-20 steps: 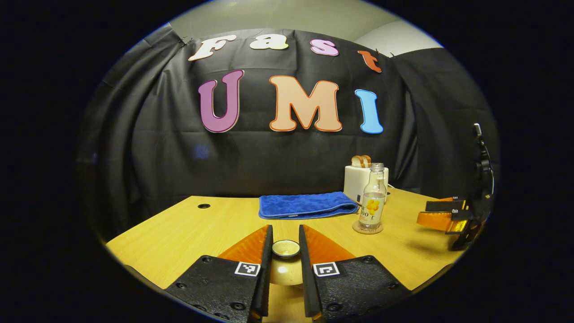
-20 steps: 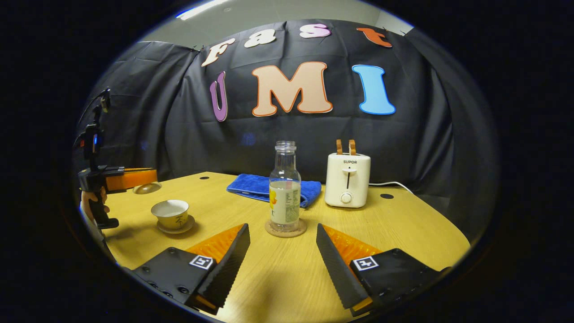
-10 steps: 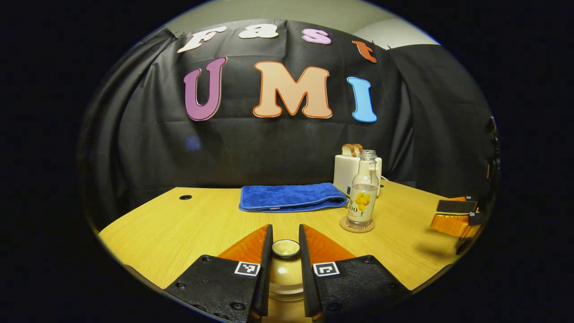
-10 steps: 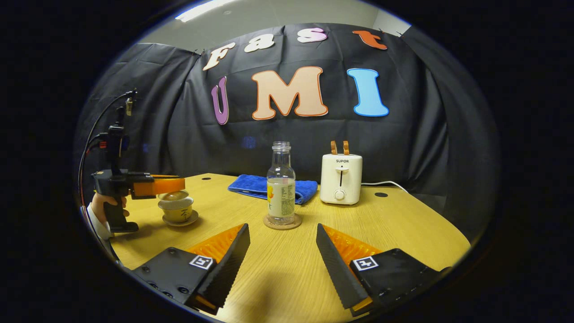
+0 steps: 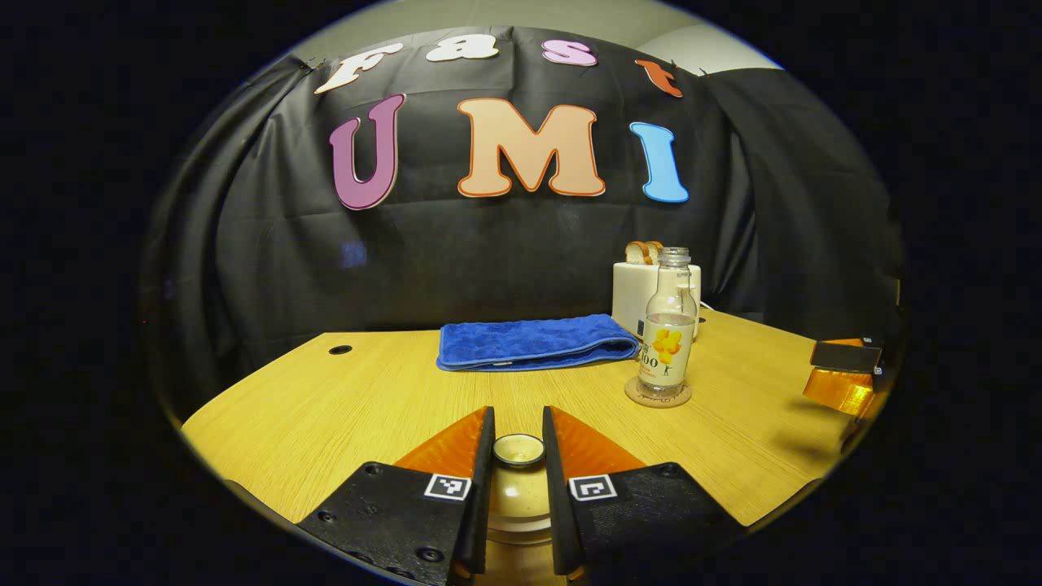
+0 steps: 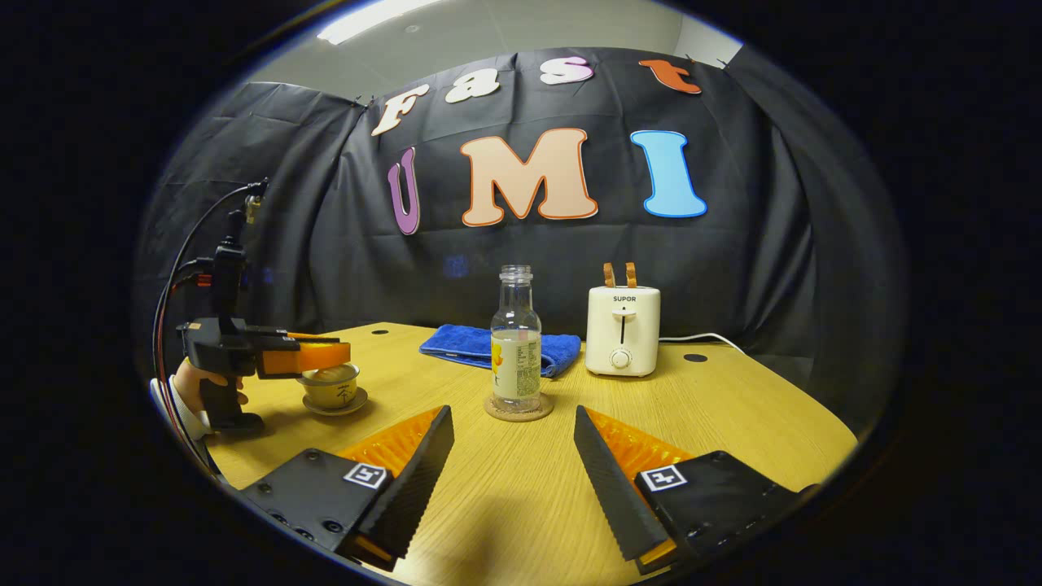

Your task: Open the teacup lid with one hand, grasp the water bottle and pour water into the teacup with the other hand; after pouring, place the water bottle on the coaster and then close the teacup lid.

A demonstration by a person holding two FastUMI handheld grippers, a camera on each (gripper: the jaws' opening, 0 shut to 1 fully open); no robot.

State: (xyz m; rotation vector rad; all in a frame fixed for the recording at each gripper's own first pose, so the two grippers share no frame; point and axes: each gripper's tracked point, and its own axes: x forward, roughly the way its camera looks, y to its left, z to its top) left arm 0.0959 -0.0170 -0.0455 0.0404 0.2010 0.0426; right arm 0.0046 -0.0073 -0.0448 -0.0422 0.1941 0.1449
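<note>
A wooden table (image 6: 733,407) is seen before the black cloth wall. In the left gripper view, the left gripper (image 5: 518,443) is closed narrowly on the knob of the teacup lid (image 5: 518,449), both fingers pressing it; the lid is sitting on the teacup (image 6: 332,392), which stands on a saucer (image 6: 334,404). The water bottle (image 6: 515,346) is placed upright on the coaster (image 6: 518,408), at 1 o'clock from the left gripper. In the right gripper view, the right gripper (image 6: 513,456) is held wide open and empty, the bottle at 12 o'clock, well apart. A blue towel (image 5: 533,342) and a toaster (image 6: 623,330) are found behind the bottle.
</note>
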